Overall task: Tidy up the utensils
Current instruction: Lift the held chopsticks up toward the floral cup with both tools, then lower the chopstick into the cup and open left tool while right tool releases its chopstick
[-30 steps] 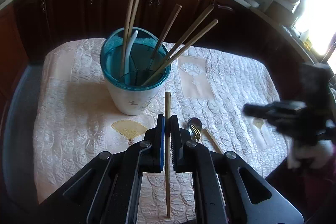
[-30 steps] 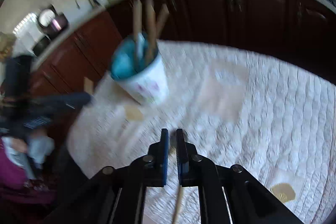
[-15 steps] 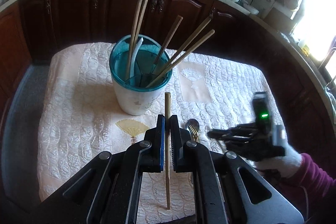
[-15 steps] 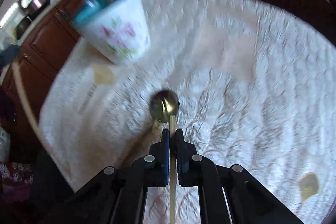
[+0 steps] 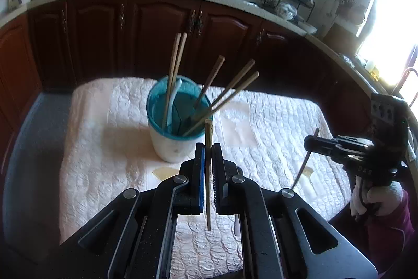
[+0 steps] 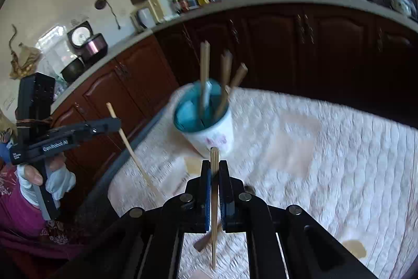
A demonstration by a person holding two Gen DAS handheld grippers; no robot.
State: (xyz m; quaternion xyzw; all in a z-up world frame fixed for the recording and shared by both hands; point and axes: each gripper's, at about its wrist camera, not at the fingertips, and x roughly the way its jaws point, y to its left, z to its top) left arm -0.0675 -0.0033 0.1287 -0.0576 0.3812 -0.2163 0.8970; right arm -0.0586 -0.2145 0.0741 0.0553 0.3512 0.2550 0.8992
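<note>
A white cup with a teal rim (image 5: 169, 148) stands on the quilted cloth and holds several wooden chopsticks and a pale utensil. My left gripper (image 5: 208, 148) is shut on a wooden chopstick (image 5: 208, 130), upright just in front of the cup. At the right edge, my right gripper (image 5: 309, 143) is raised over the cloth, clamping a slanted chopstick (image 5: 303, 166). In the right wrist view, my right gripper (image 6: 214, 165) is shut on its chopstick (image 6: 214, 156), short of the cup (image 6: 209, 132). The left gripper (image 6: 116, 122) shows at the left with its chopstick (image 6: 130, 145).
The quilted white cloth (image 5: 274, 122) covers a small table with a dark edge at the left. Dark wooden cabinets (image 5: 156, 25) and a counter with pots and bottles stand behind. A brown utensil handle (image 6: 203, 242) lies on the cloth under my right gripper.
The right gripper dipped to the cloth beside a spoon, then rose holding a chopstick. The left gripper also rose with its chopstick, whose top now overlaps the cup.
</note>
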